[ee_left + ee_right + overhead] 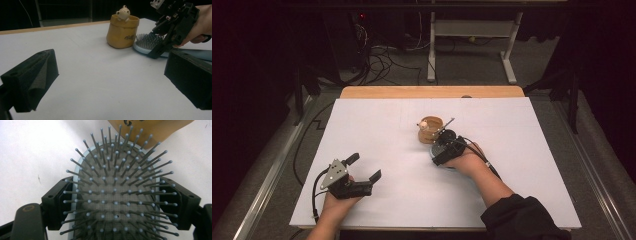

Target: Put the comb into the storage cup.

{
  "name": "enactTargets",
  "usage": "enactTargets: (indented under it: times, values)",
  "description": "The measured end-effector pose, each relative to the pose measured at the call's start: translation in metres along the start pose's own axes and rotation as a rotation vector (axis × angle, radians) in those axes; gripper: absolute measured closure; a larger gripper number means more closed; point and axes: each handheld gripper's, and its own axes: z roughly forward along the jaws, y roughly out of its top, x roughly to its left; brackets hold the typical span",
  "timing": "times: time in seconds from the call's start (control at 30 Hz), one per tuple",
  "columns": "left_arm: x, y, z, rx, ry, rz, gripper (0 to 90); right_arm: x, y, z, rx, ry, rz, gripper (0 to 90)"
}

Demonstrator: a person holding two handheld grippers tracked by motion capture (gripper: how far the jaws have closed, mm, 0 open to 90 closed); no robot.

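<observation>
paddle hairbrush: lies bristles-up on the white table, just beside the tan fabric pot. right gripper: jaws straddle the brush head, pads at its rim; squeeze evenly, lift level. left gripper: jaws spread, empty.

The hairbrush is seen with a smooth pale blue plastic rim, a finely dotted matt grey cushion and thin grey bristles tipped with small balls. The pads of the right gripper and the left gripper are made of matt black foam. The yellow pot looks smooth with a dull sheen, and the table is covered in matt white, edged by bare wood
</observation>
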Motion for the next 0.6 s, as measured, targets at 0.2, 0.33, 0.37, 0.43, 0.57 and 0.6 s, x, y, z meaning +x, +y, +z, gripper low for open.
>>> enactTargets:
  times: [0.2,0.33,0.37,0.43,0.57,0.6]
  values:
    - [0.0001,0.0003,0.0003,-0.003,0.001,-0.002,0.0,-0.0002,0.0000,-0.0004,-0.002,-0.004,-0.010,20.4]
    - [0.0002,0.0003,0.0001,-0.002,-0.001,0.002,0.0,0.0019,-0.0002,-0.0020,0.007,-0.006,-0.004,20.6]
    - [0.0001,0.0004,0.0000,-0.003,-0.001,0.001,0.0,0.0021,-0.0005,-0.0025,0.008,-0.013,-0.012,20.6]
    - [0.0002,0.0006,0.0004,-0.008,0.001,0.002,0.0,0.0021,-0.0014,-0.0038,0.013,-0.017,-0.034,20.7]
    - [-0.0002,-0.0003,0.0003,-0.004,0.001,-0.001,0.0,0.0025,-0.0039,-0.0086,0.016,-0.027,-0.045,20.7]
    - [-0.0001,-0.0003,0.0003,-0.003,0.002,-0.001,0.0,0.0019,-0.0042,-0.0099,0.018,-0.027,-0.048,20.7]
